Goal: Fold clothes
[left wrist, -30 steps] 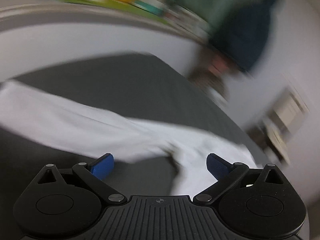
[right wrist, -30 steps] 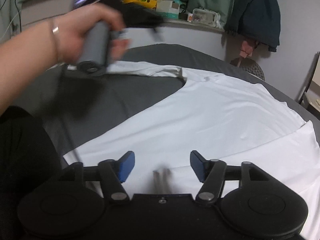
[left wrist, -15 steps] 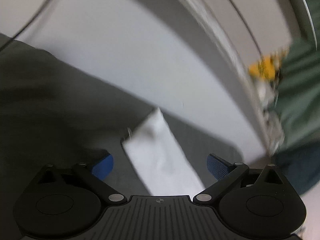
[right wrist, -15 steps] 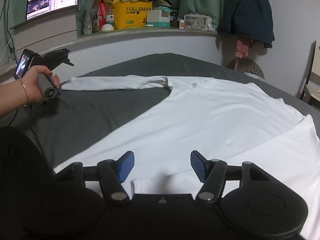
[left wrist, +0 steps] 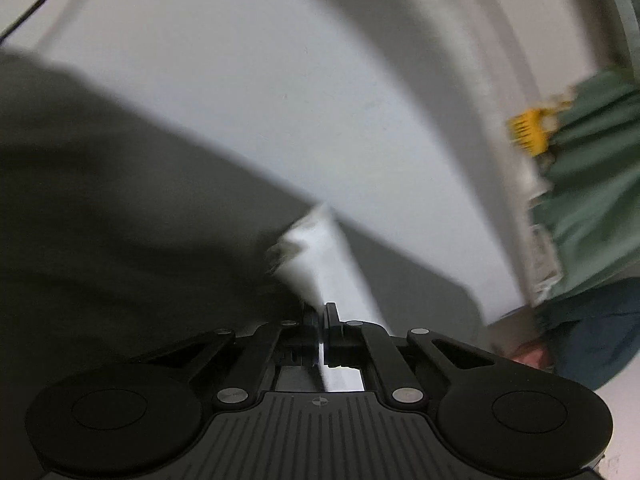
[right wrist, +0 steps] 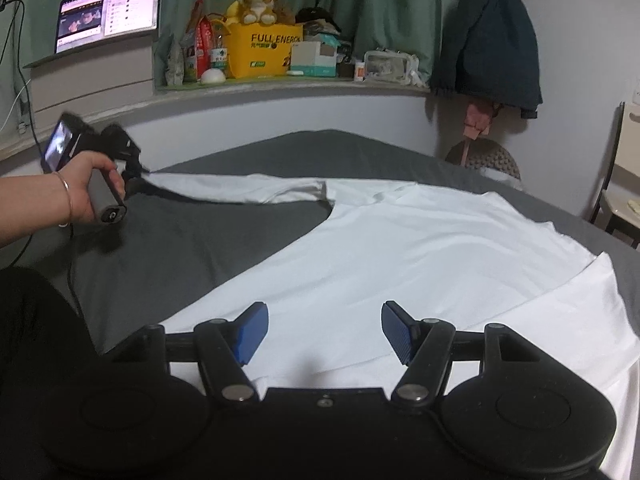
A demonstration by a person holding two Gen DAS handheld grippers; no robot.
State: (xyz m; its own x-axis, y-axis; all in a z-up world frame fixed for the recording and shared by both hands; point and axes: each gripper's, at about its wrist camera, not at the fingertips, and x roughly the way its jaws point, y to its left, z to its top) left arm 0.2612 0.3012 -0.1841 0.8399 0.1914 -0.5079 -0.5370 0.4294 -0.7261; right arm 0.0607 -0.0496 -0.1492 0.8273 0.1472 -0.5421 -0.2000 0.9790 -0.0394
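Note:
A white long-sleeved shirt (right wrist: 400, 248) lies spread on a dark grey bed (right wrist: 200, 248), one sleeve (right wrist: 240, 188) stretched out to the left. At that sleeve's cuff a hand holds my left gripper (right wrist: 138, 174). In the left wrist view the left gripper (left wrist: 322, 320) has its jaws closing tight on the white sleeve (left wrist: 320, 248), pads pressed on the cloth. My right gripper (right wrist: 324, 332) hovers open over the shirt's near hem. Nothing sits between its blue pads (right wrist: 252, 332).
A curved white ledge behind the bed carries a laptop (right wrist: 108, 12), a yellow box (right wrist: 260, 54) and several small items. A dark jacket (right wrist: 492, 32) hangs at the right, with a chair (right wrist: 624, 184) beyond the bed. A black-clothed leg (right wrist: 32, 340) is at lower left.
The left gripper swung left to the sleeve's end, dropped, rolled, and went from wide open to closed on the cuff. The right gripper stayed open, nearly in place.

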